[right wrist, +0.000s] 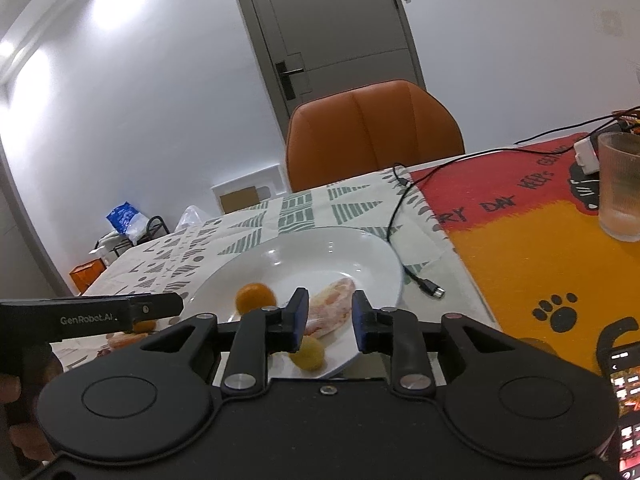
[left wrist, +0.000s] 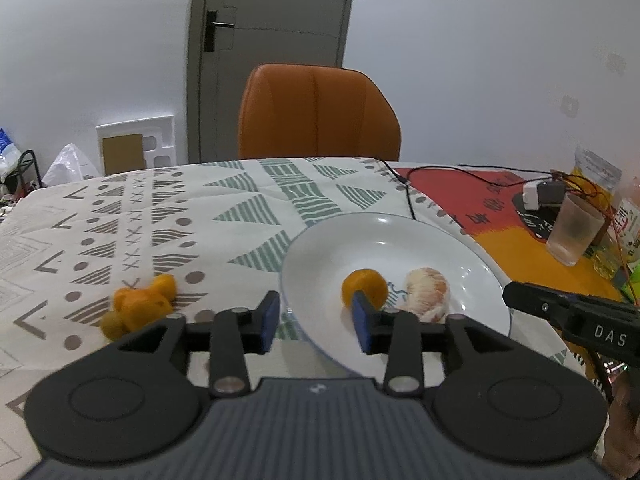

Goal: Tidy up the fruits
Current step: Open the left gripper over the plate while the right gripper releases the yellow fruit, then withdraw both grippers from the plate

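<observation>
In the left wrist view the white plate (left wrist: 400,236) is the landmark: it is a round, glossy ceramic plate with a wide shallow rim, and it lies on a quilted tablecloth (left wrist: 160,216) printed with grey and green triangles and dots. On the plate a small piece of orange peel (left wrist: 366,285) sits near the front, and just to the right of it lies a peeled mandarin (left wrist: 428,294), pale and fibrous. The left gripper (left wrist: 318,318) hovers at the near edge of the plate with its blue pads apart and nothing between them; the jaws are released. To the left of the plate, on the cloth, lies a heap of torn orange peel (left wrist: 140,306), and the cloth beyond it is free up to the far table edge, where an orange padded chair (left wrist: 318,114) stands. To the right of the plate the tip of the right gripper (left wrist: 568,310) comes in, and further right stands a frosted plastic cup (left wrist: 574,230) on a red and orange mat (left wrist: 500,236). In the right wrist view the right gripper (right wrist: 330,320) stands over the near rim of the plate (right wrist: 360,252), its pads set on both sides of the peeled mandarin (right wrist: 332,310) without pressing it, so it is loosened. A round orange piece (right wrist: 255,297) lies left on the plate, and a small yellowish piece (right wrist: 309,353) lies at the near edge. A black cable (right wrist: 404,248) with a loose plug runs just right of the plate.
</observation>
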Motion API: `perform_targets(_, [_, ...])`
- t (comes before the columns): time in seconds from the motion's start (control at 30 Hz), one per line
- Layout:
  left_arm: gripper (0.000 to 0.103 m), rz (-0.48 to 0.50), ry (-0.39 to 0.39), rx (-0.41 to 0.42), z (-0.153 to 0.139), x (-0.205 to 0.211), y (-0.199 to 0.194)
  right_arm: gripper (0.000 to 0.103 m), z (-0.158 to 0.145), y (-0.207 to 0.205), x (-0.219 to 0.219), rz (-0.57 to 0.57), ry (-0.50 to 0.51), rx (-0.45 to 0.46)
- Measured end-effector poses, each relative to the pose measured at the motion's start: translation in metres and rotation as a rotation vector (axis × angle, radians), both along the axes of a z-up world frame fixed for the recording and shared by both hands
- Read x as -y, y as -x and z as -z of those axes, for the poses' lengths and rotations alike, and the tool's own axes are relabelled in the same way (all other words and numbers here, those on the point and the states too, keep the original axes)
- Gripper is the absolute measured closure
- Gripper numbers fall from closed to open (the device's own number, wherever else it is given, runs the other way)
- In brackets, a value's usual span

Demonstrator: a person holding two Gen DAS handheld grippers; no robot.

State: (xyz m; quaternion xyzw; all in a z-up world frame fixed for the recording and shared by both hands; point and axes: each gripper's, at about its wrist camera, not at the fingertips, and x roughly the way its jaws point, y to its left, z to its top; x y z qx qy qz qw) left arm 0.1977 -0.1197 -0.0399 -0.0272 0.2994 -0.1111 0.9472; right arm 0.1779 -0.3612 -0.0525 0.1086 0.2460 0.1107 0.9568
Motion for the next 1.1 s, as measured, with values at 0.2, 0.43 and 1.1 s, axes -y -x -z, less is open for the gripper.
perform_targets(0.2, [0.041, -0.040, 0.008, 0.018, -0.004, -0.017, 0.010, 0.055, -0.004, 0.005, -0.013, -0.020, 0.005, 0.012])
perform_targets(0.43, [0.024, -0.078, 0.016, 0.039, -0.008, -0.036, 0.022, 0.030, -0.007, 0.010, -0.027, -0.041, 0.010, 0.020])
perform_targets(1.1, [0.015, -0.172, 0.030, 0.042, -0.010, -0.080, 0.048, 0.000, -0.004, 0.018, -0.064, -0.099, 0.011, 0.009])
